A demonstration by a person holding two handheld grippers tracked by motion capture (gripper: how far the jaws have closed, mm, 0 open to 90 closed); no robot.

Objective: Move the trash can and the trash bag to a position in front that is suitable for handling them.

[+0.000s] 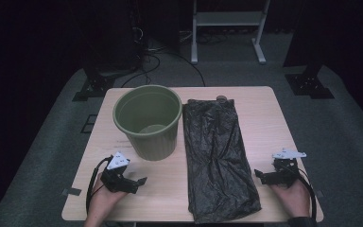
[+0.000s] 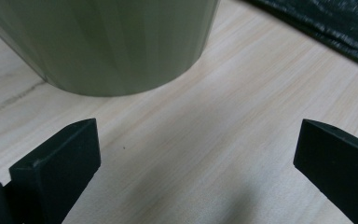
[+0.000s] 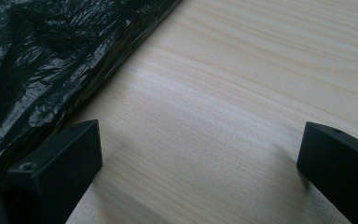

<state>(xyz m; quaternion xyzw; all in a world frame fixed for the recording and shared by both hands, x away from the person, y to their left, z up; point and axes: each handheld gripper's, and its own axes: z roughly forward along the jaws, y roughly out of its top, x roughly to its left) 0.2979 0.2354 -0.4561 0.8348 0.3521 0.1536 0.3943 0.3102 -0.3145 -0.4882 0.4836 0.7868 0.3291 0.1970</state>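
An empty olive-green plastic bin [image 1: 148,120] stands upright on the left half of a light wooden table [image 1: 260,101]. A flat, crinkled black plastic bag [image 1: 217,158] lies lengthwise beside it, down the table's middle. My left gripper [image 1: 141,181] rests near the front left, below the bin, open with nothing between its jaws; the left gripper view has the bin's base [image 2: 107,42] just ahead and a bag edge [image 2: 326,23] at top right. My right gripper [image 1: 259,176] rests at the front right, open and empty, its left jaw close to the bag's edge [image 3: 42,70].
Beyond the table lie grey carpet, black stand bases [image 1: 92,87] [image 1: 309,85], cables [image 1: 146,56] and a white frame [image 1: 229,21]. Bare wood shows right of the bag [image 1: 264,132] and along the front left [image 1: 160,198].
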